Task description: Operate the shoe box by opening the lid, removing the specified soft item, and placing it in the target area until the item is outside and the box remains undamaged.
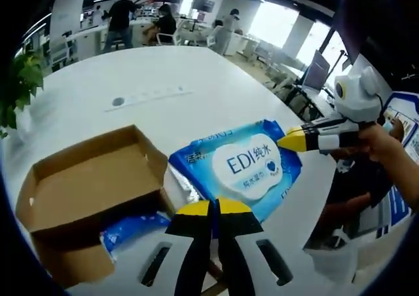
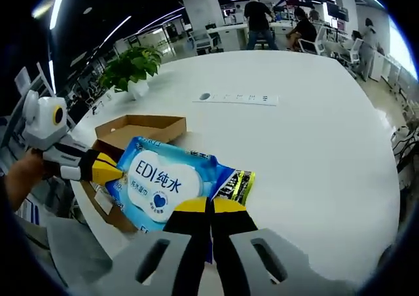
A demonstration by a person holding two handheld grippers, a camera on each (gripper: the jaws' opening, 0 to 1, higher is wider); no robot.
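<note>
Both grippers pinch one blue pack of wet wipes point(image 1: 243, 166): the left gripper point(image 1: 213, 207) shut on its near edge, the right gripper point(image 2: 211, 205) shut on the opposite edge. It hangs above the white table point(image 2: 314, 126), beside the open cardboard box point(image 1: 85, 191).

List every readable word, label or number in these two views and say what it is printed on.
"EDI纯水": on the white flap of the blue wipes pack, held by both claws.
Smaller print under it and along the pack's edge: too blurred to read.
Cardboard box: no print visible.
White strip on the table: markings too small.
</note>
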